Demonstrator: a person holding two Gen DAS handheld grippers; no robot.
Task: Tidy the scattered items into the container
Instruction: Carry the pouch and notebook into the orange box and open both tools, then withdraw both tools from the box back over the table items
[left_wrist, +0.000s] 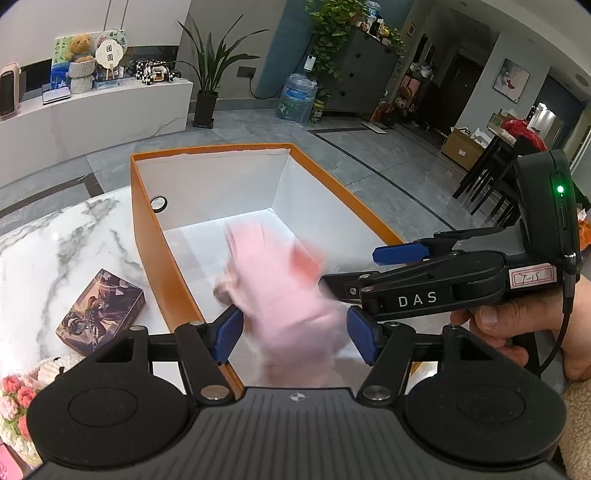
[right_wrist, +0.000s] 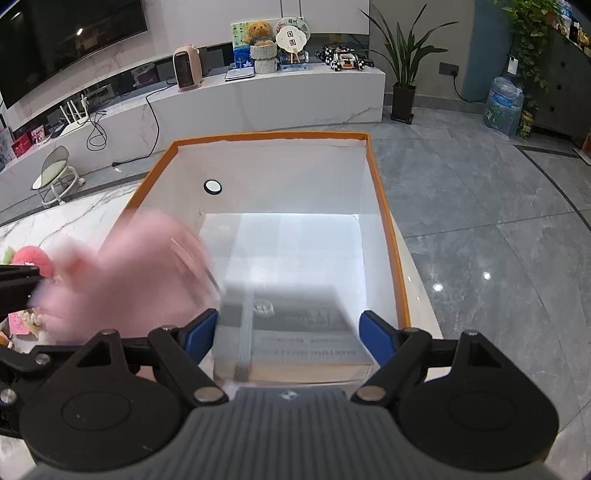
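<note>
An orange box with a white inside (left_wrist: 147, 221) (right_wrist: 388, 229) stands on the marble table. A pink soft toy (left_wrist: 280, 291) (right_wrist: 125, 280), blurred by motion, is in the air over the box, between the wide-apart fingers of my left gripper (left_wrist: 295, 334), which do not touch it. My right gripper (right_wrist: 290, 338) is open above a grey book (right_wrist: 295, 332) that lies in the box's near end, also blurred. The right gripper shows in the left wrist view (left_wrist: 376, 273), over the box's right wall.
A small dark printed box (left_wrist: 99, 308) lies on the marble table (left_wrist: 55, 251) left of the orange box. A knitted flower bunch (left_wrist: 18, 398) (right_wrist: 29, 258) sits at the near left. The table edge and grey floor lie beyond and to the right.
</note>
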